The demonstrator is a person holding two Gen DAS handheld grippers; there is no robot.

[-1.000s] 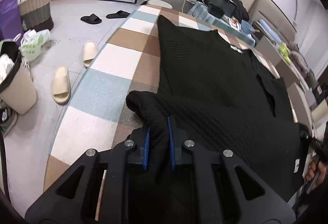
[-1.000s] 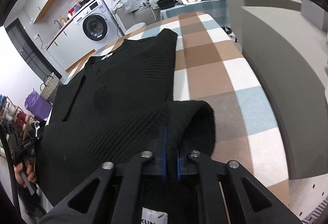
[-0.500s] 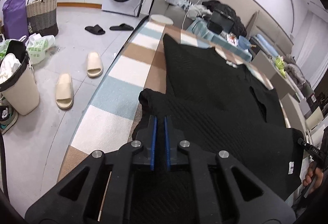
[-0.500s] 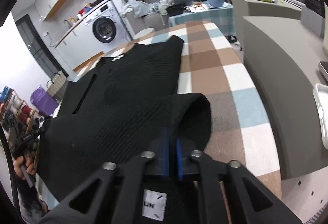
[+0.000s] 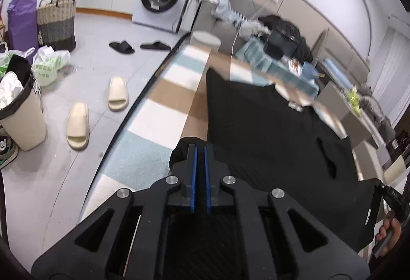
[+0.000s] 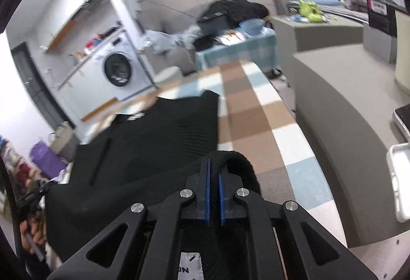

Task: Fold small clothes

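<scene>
Left wrist view: my left tongs [image 5: 200, 149] are clamped on a bunched corner of the black knit sweater [image 5: 269, 131], blue pads [image 5: 195, 177] nearly together with fabric pinched between. Sweater lies spread on the checkered worktop [image 5: 153, 123], near edge lifted. Right wrist view: my right tongs [image 6: 214, 164] grip the other near corner of the sweater [image 6: 159, 141], fabric looped over the fingertips, white label [image 6: 189, 266] below. Worktop [image 6: 258, 131] runs toward a washing machine [image 6: 119, 73]. On the floor: beige slippers [image 5: 78, 126], a bin [image 5: 19, 111].
</scene>
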